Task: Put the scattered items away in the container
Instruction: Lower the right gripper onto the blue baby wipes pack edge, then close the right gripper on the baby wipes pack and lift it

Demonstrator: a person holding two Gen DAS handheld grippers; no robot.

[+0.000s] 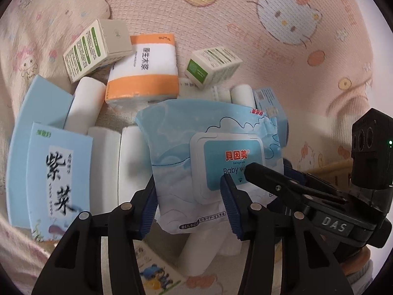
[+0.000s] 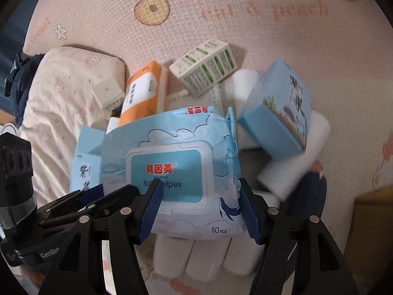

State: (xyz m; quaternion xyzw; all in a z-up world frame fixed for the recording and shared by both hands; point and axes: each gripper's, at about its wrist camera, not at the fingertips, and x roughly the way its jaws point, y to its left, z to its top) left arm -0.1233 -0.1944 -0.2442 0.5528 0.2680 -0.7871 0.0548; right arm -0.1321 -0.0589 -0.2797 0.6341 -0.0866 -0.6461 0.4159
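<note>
A blue baby wipes pack (image 1: 211, 152) (image 2: 172, 167) is held between both grippers above a pile on the pink mat. My left gripper (image 1: 189, 204) is shut on its left part. My right gripper (image 2: 199, 211) is shut on its right part; it also shows in the left wrist view (image 1: 289, 184). Under the pack lie white paper rolls (image 1: 86, 103) (image 2: 203, 258), an orange tissue pack (image 1: 145, 71) (image 2: 145, 91), green-and-white boxes (image 1: 213, 64) (image 2: 206, 66) and blue seaweed boxes (image 1: 59, 172) (image 2: 277, 113). No container shows for certain.
A pink pillow (image 2: 61, 91) lies at the left of the pile, also in the left wrist view (image 1: 49, 12). The Hello Kitty play mat (image 1: 270, 49) spreads behind. A wicker-like edge (image 1: 326, 169) shows at the right.
</note>
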